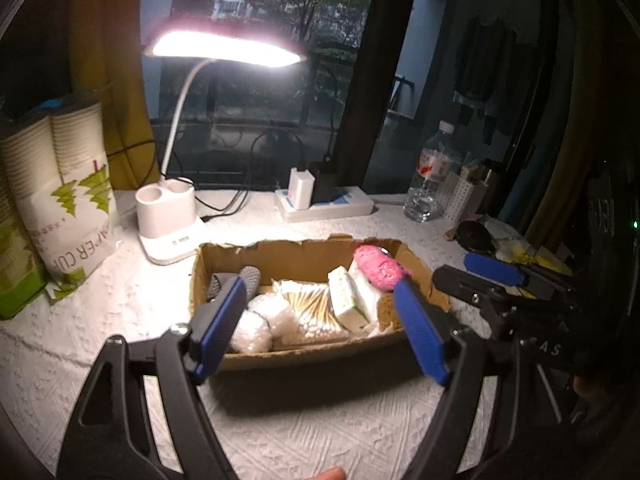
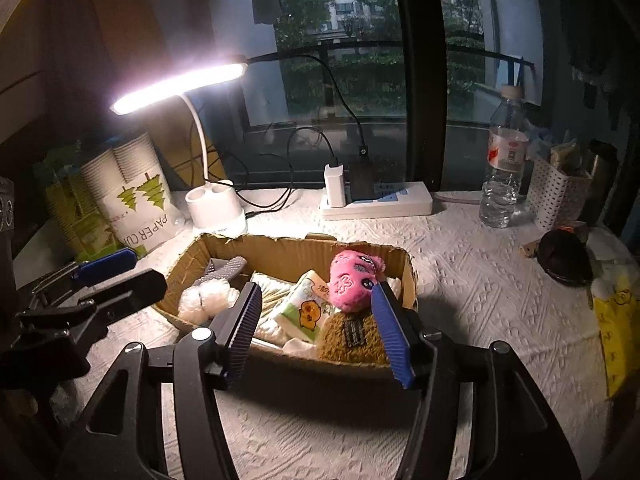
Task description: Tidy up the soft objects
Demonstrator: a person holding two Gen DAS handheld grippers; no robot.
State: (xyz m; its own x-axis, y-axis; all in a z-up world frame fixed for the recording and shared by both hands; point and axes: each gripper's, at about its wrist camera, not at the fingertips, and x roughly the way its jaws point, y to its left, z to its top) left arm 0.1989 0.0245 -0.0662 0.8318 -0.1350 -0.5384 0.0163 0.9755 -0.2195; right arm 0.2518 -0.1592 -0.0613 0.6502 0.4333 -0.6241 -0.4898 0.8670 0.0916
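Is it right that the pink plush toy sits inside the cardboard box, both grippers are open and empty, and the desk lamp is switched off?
Not quite. The desk lamp is switched on, glowing brightly in the right wrist view. The rest holds: pink plush toy inside the cardboard box, left gripper and right gripper open and empty.

We see a dim scene lit mainly by one desk lamp (image 1: 224, 50), whose head is blown out to white glare in both views. Its light falls brightly on the white textured cloth (image 1: 320, 432) and the back of the cardboard box (image 2: 288, 252); the box throws a dark shadow toward us. Dull daylight shows through the window (image 2: 340, 40). The edges curve, darken to black corners, and the right side is murky. Everything looks slightly soft.
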